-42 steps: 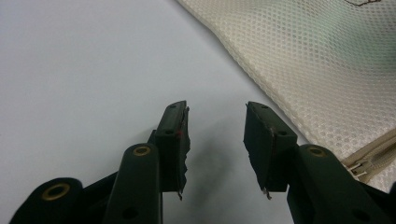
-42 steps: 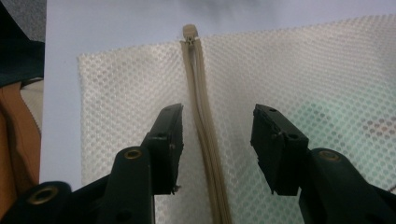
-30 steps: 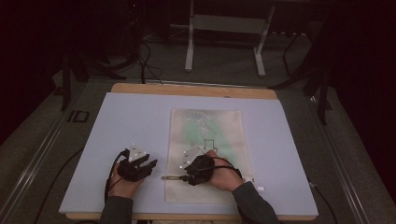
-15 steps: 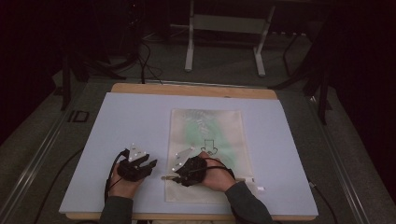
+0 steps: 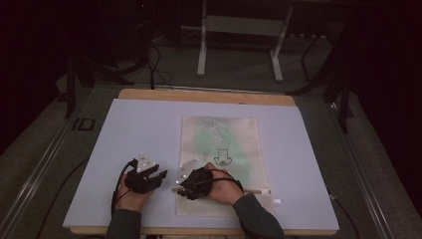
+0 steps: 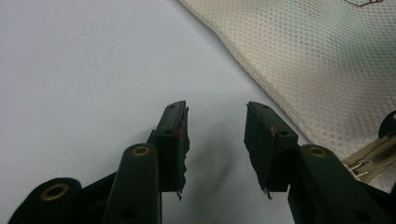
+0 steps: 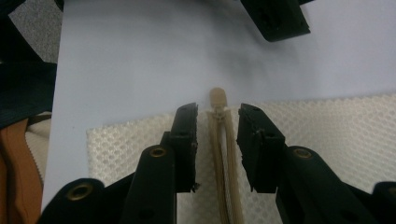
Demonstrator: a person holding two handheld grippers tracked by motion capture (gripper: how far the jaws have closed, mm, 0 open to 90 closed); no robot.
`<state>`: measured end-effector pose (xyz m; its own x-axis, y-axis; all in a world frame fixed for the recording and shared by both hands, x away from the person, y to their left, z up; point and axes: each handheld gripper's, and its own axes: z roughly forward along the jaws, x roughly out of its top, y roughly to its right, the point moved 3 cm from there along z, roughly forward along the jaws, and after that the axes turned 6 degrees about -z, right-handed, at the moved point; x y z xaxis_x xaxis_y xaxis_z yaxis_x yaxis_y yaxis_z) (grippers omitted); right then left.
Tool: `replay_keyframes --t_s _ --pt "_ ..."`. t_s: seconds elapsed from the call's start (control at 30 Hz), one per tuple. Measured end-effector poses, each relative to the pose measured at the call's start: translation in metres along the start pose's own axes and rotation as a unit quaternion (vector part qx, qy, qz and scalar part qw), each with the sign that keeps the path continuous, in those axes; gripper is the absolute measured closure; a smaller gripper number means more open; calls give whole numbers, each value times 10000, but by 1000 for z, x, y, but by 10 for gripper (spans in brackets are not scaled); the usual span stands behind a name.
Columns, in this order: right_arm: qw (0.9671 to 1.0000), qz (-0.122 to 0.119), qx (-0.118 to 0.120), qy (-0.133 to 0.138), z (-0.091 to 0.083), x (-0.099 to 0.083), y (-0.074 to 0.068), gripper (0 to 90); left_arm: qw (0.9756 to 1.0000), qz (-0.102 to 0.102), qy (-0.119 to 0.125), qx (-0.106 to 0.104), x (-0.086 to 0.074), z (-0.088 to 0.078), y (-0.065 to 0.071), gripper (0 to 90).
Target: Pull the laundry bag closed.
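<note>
Mesh bag (image 5: 221, 164) flat at lower centre of surface (image 5: 149, 129); right gripper (image 7: 217, 122) jaws just closing, astride zipper (image 7: 224, 158), pads not touching; left gripper (image 6: 215, 135) apart, empty.

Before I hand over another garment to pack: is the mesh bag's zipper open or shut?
Shut, it seems: in the right gripper view the zipper runs as one closed band between the jaws, and the mesh bag lies flat.
</note>
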<state>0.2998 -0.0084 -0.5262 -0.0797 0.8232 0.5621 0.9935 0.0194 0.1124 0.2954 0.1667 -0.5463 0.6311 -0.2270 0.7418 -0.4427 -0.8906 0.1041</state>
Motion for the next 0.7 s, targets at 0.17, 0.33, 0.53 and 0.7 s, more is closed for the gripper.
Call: replay_keyframes --t_s 0.17,0.33,0.53,0.7 --pt "9999 68 -72 47 3 3 1 662 10000 -3 -23 5 0 0 0 582" --pt "9999 71 -99 52 4 5 2 679 10000 -10 -18 6 0 0 0 582" --pt "10000 69 -2 4 12 8 3 697 10000 -15 -13 4 0 0 0 582" --pt "10000 27 39 -17 18 11 3 713 10000 -14 -9 0 0 0 0 581"
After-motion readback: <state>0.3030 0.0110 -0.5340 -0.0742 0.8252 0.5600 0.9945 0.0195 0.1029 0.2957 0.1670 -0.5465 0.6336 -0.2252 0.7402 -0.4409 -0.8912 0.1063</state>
